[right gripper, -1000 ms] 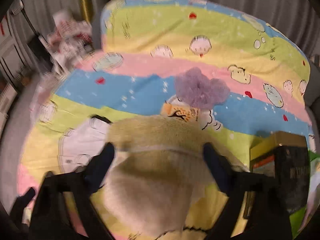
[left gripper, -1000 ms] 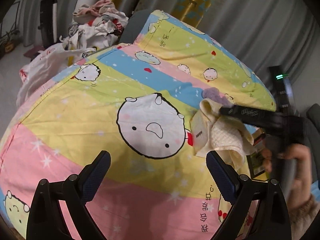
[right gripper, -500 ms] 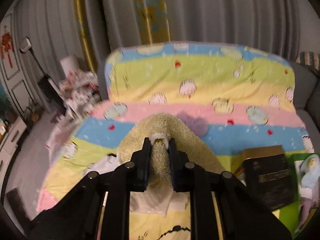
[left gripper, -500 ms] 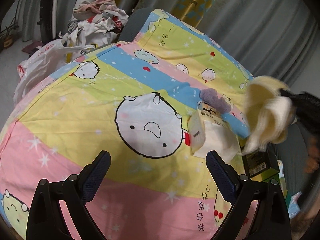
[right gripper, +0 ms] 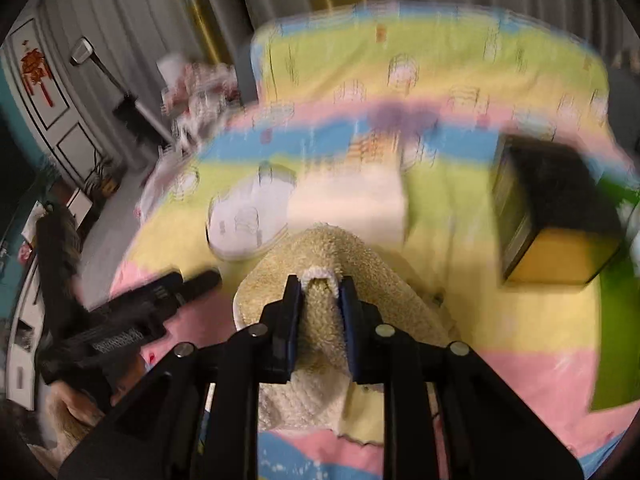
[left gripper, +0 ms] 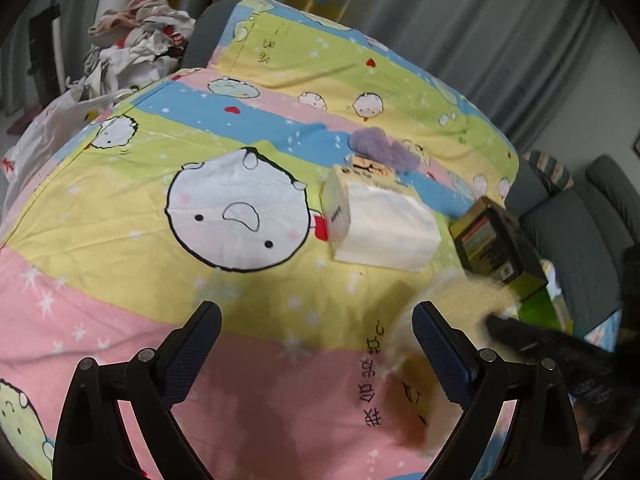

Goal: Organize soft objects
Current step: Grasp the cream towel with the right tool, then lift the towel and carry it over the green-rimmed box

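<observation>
My right gripper (right gripper: pixel 320 284) is shut on a fold of a cream terry towel (right gripper: pixel 332 264), which hangs over the striped cartoon sheet. The towel shows blurred at the lower right of the left wrist view (left gripper: pixel 472 296), just right of my left gripper (left gripper: pixel 316 320), which is open and empty over the sheet. A purple fluffy cloth (left gripper: pixel 380 148) lies further back on the blue stripe; it is a purple smear in the right wrist view (right gripper: pixel 400 116). A white tissue pack (left gripper: pixel 380 220) lies in front of it.
A dark box with a yellow side (left gripper: pixel 492 240) stands at the right on the sheet (left gripper: pixel 120 208), with green packaging beside it. A heap of clothes (left gripper: pixel 136 44) and a white plastic bag (left gripper: pixel 44 136) sit off the left edge. Grey curtains hang behind.
My right gripper shut on the cream towel, lifted it off the tissue pack, and carried it down toward the near right. The left gripper stayed open and nearly still.
</observation>
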### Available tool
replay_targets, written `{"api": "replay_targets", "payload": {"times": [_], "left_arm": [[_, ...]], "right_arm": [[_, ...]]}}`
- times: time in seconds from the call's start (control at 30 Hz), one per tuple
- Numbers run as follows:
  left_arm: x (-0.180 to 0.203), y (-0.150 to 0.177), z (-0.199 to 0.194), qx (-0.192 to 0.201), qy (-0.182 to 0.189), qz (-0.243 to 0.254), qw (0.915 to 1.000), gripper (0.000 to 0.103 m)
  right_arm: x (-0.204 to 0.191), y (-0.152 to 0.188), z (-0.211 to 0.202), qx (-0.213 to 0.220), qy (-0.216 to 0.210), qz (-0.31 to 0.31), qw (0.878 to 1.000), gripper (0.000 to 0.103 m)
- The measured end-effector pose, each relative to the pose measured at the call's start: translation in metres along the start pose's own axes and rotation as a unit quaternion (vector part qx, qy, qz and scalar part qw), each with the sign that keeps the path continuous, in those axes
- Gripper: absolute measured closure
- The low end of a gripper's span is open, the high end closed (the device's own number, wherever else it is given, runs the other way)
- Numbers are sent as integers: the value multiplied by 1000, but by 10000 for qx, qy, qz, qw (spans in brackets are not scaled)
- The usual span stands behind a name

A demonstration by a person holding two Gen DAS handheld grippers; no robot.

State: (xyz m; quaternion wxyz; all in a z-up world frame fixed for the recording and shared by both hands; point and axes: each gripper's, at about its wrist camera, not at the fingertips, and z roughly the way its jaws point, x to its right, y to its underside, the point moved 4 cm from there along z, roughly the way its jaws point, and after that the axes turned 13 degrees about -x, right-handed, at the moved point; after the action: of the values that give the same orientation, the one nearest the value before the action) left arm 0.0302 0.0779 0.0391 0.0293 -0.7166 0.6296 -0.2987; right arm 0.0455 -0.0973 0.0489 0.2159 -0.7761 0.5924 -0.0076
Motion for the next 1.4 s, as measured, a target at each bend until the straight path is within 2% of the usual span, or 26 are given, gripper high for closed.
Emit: {"api": "replay_targets", "payload": {"times": [0.07, 0.1, 0.13, 0.2, 0.3, 0.43, 0.6, 0.7, 0.73, 0.8, 0.9, 0.97, 1.03, 1.2, 1.3, 1.4], "left_arm": [[7, 5, 4, -34, -98, 124, 9999, 7], [9, 6, 7, -67, -111, 178, 9998, 7], [12, 8, 9, -106, -115, 214, 9996, 7], [17, 10, 14, -200, -74, 256, 9994, 7], [27, 15, 21, -361, 114, 362, 9986, 7], [45, 25, 33, -628, 440, 588, 9953, 7], [59, 35, 57, -936, 401, 730, 9921, 9], [64, 39, 69, -1106, 461, 759, 9899, 30], [66, 39, 71, -1084, 417, 777, 9902, 33], [71, 39, 72, -956, 365, 845, 9912, 39], [78, 39, 76, -934, 403, 891, 9908, 42], [86, 38, 75, -869, 428, 966, 9906, 46], [95, 37, 72, -831, 489, 1033, 9900, 50], [142, 25, 51, -490, 683, 1431, 9861, 50], [187, 15, 37, -300, 899, 1821, 9787, 50], [237, 3, 28, -124, 1127, 2263, 9674, 50]], "right_arm": [[7, 4, 20, -300, 89, 87, 9995, 76], [10, 5, 24, -364, 137, 149, 9991, 66], [13, 6, 24, -375, 130, 224, 9990, 60], [20, 5, 15, -192, -54, 357, 9992, 36], [31, 3, -1, 101, -326, 546, 9979, 22], [43, 0, 4, 215, -547, 819, 9949, 20], [46, 4, 46, -410, -911, 1007, 9899, 20], [39, 10, 59, -590, -1094, 978, 9874, 26], [35, 11, 58, -541, -1019, 885, 9894, 28], [33, 14, 57, -523, -1051, 817, 9897, 42], [36, 16, 57, -511, -1225, 799, 9879, 63], [38, 16, 53, -500, -1403, 814, 9855, 69], [40, 15, 42, -352, -1309, 799, 9875, 69], [62, 11, -8, 233, -1257, 933, 9874, 69], [86, 8, -51, 754, -1118, 1140, 9843, 69], [116, 6, -98, 1336, -959, 1400, 9764, 68]]}}
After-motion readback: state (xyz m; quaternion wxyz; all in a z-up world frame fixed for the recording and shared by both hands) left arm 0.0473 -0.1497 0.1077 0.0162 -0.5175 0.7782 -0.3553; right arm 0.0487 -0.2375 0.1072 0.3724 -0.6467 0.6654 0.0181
